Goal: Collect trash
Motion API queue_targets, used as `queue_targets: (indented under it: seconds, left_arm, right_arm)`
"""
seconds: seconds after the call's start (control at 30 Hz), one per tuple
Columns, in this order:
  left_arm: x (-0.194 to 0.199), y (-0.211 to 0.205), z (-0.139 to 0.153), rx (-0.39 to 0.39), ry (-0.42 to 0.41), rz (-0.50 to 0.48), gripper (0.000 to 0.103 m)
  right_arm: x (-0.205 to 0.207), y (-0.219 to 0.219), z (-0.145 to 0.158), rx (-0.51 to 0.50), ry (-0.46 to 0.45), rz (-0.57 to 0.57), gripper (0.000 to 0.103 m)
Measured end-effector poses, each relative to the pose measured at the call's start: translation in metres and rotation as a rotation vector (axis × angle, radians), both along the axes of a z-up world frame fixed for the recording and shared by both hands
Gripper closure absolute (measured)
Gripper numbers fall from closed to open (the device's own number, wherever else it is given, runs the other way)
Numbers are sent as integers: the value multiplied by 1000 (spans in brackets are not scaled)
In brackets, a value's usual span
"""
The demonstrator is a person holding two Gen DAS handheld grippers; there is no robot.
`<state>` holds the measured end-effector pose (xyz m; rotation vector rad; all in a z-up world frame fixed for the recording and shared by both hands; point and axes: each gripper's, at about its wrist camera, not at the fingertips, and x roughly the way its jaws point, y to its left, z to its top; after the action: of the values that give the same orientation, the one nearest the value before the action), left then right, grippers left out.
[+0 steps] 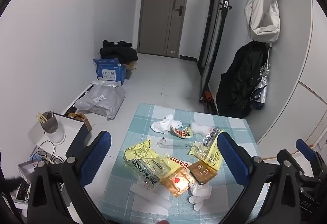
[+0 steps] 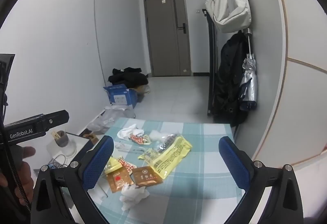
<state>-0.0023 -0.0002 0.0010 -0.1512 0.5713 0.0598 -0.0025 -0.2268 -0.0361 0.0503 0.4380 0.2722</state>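
left gripper [image 1: 163, 154] spread, empty | right gripper [image 2: 166, 154] spread, empty | both above checked tablecloth [image 2: 196, 166] | wrappers, crumpled tissue [image 2: 133, 193] on it

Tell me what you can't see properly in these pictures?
- Large yellow wrapper: right wrist view, mostly behind the right gripper's left finger.
- Table: near edge cut off by the frame in both views.
- Brown packet's print: too small to read.
- No bin shows anywhere.
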Motion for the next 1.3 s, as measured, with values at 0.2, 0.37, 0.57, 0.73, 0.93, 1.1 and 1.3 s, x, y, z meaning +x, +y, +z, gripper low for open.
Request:
queue_targets:
  seconds: [0.2, 0.37, 0.57, 0.73, 0.93, 1.1, 1.3]
  left_arm:
    - [2, 3, -1, -8, 26, 7, 1]
    - [1, 5, -2, -3, 9, 0, 1]
    - [2, 6, -2, -16, 17, -20, 1]
    - [1, 2, -4, -27, 25, -38, 1]
    - [0, 0, -3, -16, 19, -53, 1]
    - [-1, -1, -3, -15, 17, -48, 1]
    - [-1, 2, -4, -28, 22, -50, 1]
  right_arm:
    - [0, -1, -1, -2, 2, -4, 0]
    - [0, -1, -2, -3, 6, -4, 0]
    - [1, -5, -2, 2, 11, -15, 0]
    - [1, -6, -2, 2, 18, -26, 0]
    - [0, -6, 0, 1, 12, -28, 0]
    - [-1, -5, 1, -3, 12, -29, 0]
    - [-1, -6, 1, -3, 10, -30, 0]
